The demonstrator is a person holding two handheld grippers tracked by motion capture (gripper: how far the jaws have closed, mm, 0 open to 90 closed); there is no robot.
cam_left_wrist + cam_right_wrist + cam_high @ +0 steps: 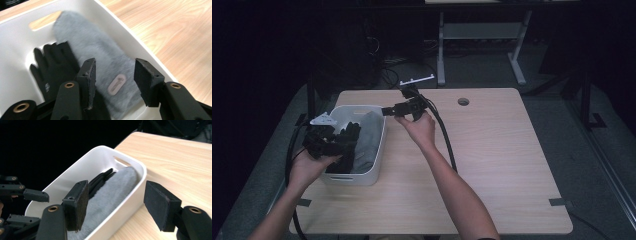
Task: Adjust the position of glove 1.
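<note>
A white bin (379, 146) stands on the left part of the wooden table. In it lie a grey mitten (369, 136) with a small pale tag and a black glove (350, 131) beside it. My left gripper (341, 142) hovers over the bin's near left side. In the left gripper view it (115, 72) is open above the mitten (100, 47), with the glove (52, 65) to the left and nothing between the pads. My right gripper (387, 111) is open at the bin's far right corner. In the right gripper view it (115, 202) frames the bin wall (125, 202) and the mitten (112, 192).
The light wooden table (492, 165) stretches to the right of the bin, with a round cable hole (463, 101) near its far edge. A black cable (444, 135) trails from the right gripper across the table. A white desk frame (441, 55) stands on the floor behind.
</note>
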